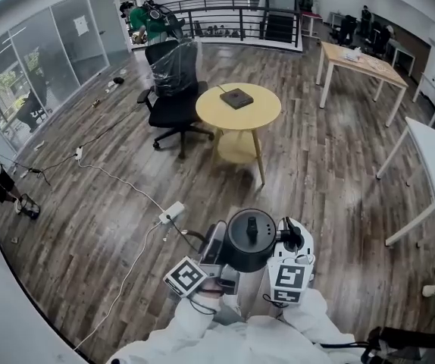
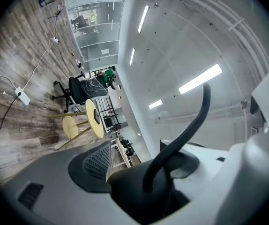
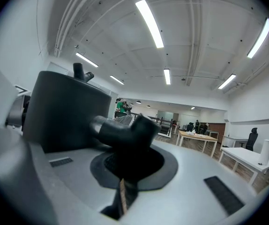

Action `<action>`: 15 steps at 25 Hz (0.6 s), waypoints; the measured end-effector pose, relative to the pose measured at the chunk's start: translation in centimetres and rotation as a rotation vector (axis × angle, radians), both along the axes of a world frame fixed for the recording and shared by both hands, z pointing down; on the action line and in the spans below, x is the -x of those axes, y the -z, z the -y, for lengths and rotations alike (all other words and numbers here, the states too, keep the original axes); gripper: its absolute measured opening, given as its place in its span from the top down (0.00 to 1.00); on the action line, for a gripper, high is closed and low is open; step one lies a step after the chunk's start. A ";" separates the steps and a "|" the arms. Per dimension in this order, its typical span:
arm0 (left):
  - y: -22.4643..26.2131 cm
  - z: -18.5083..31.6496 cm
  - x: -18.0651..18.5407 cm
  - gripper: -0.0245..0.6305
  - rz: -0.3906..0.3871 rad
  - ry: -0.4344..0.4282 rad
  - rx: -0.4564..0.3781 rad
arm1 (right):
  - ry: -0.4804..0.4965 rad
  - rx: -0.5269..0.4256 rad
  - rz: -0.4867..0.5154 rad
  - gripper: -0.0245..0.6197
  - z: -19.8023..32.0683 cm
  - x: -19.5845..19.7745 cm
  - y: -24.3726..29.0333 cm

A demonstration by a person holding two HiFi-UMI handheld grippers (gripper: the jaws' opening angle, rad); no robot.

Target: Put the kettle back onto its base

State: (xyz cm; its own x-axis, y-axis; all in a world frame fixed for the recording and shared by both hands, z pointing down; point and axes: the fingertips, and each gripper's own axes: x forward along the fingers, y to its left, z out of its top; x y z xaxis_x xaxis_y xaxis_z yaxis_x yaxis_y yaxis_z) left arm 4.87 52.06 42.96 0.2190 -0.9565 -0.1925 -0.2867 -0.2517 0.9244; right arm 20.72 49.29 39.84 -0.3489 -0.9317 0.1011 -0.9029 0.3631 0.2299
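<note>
Kettle (image 1: 250, 240) held aloft, well apart from round table (image 1: 263, 120) bearing dark square base (image 1: 236, 98) | right gripper (image 1: 293, 243) jaws clamp kettle handle | left gripper (image 1: 216, 250) jaws flank a dark shape, grip unclear | advice: carry level, lower squarely onto base.
</note>
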 end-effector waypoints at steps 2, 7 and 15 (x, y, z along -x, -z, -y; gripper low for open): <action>0.1 1.6 1.4 0.47 0.041 0.004 -0.021 | 0.003 -0.005 -0.006 0.92 1.6 1.2 0.3; 0.7 6.1 4.8 0.47 0.024 0.015 -0.029 | 0.007 -0.023 -0.023 0.92 6.1 4.7 1.2; 1.7 12.0 8.1 0.47 0.002 -0.007 -0.030 | -0.023 -0.046 -0.012 0.92 11.8 8.0 2.2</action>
